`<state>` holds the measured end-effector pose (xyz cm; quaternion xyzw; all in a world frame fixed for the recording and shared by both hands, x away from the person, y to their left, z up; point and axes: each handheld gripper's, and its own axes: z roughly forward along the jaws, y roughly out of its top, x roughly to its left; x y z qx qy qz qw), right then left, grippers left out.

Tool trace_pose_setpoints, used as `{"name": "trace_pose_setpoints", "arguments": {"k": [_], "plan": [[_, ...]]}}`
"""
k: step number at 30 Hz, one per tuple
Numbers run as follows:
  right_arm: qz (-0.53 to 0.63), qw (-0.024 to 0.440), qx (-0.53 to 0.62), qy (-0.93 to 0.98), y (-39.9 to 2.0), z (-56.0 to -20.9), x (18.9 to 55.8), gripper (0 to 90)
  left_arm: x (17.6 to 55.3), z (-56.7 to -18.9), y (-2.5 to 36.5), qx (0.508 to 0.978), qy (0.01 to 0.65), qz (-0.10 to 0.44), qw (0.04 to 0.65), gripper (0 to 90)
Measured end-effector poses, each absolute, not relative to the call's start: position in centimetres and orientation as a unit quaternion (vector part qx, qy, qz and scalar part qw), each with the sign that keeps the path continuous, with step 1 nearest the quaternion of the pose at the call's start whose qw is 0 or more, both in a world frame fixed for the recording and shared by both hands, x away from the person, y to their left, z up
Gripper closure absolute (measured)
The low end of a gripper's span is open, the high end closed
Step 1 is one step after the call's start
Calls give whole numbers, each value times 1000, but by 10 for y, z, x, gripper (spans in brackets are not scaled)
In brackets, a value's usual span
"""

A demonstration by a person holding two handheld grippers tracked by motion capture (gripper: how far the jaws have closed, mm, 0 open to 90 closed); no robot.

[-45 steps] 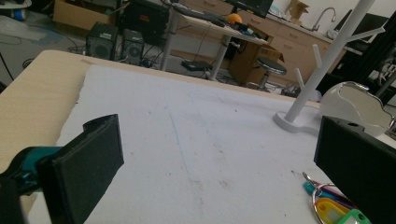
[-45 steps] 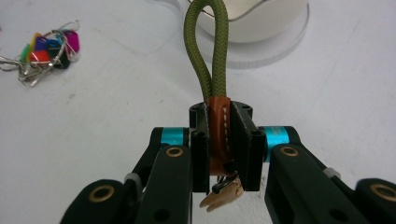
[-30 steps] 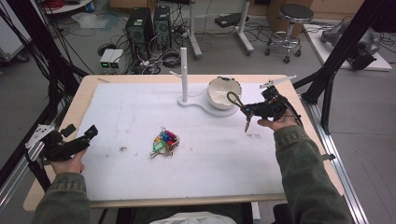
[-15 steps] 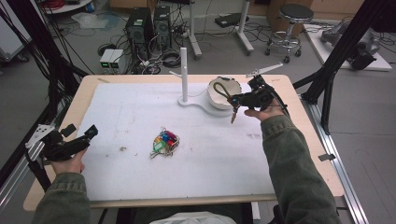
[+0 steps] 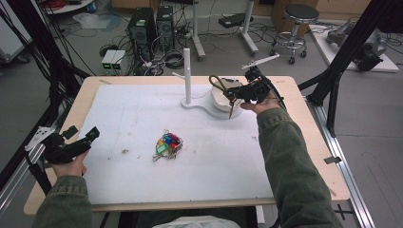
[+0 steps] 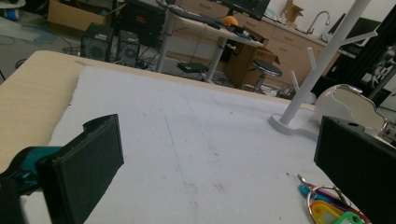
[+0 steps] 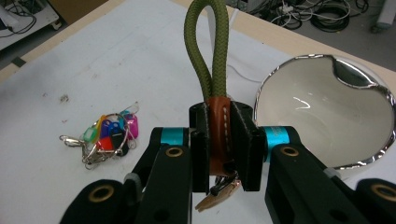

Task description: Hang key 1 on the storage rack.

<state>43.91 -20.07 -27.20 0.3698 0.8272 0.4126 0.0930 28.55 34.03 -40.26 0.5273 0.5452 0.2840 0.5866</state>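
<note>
My right gripper (image 5: 236, 93) hovers above the white bowl (image 5: 217, 99) at the back right, a little right of the white peg stand (image 5: 187, 76). In the right gripper view that gripper (image 7: 219, 126) is shut on the brown leather wrap of an olive rope loop keychain (image 7: 205, 51); the loop sticks out ahead and a key hangs below. A bunch of coloured key tags (image 5: 167, 144) lies mid-table. My left gripper (image 5: 90, 135) rests open at the left edge, nothing between its jaws (image 6: 219, 140).
A white mat (image 5: 133, 109) covers most of the wooden table. The bowl (image 7: 322, 116) has a shiny inside and sits on the stand's base. Black frame posts (image 5: 342, 61) rise beside the table's right edge; cables and computers lie on the floor behind.
My right gripper has carried the rope keychain leftward and a bit upward, from beside the bowl to over it, closer to the peg stand. The left gripper has stayed put.
</note>
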Motion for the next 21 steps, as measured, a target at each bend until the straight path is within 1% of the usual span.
{"name": "trace_pose_setpoints", "arguments": {"k": [18, 21], "plan": [[421, 85, 348, 834, -165, -248, 457, 783, 286, -403, 339, 536, 542, 287, 580, 17], [426, 75, 345, 833, -159, -244, 461, 783, 286, -403, 339, 536, 542, 287, 581, 17]]}}
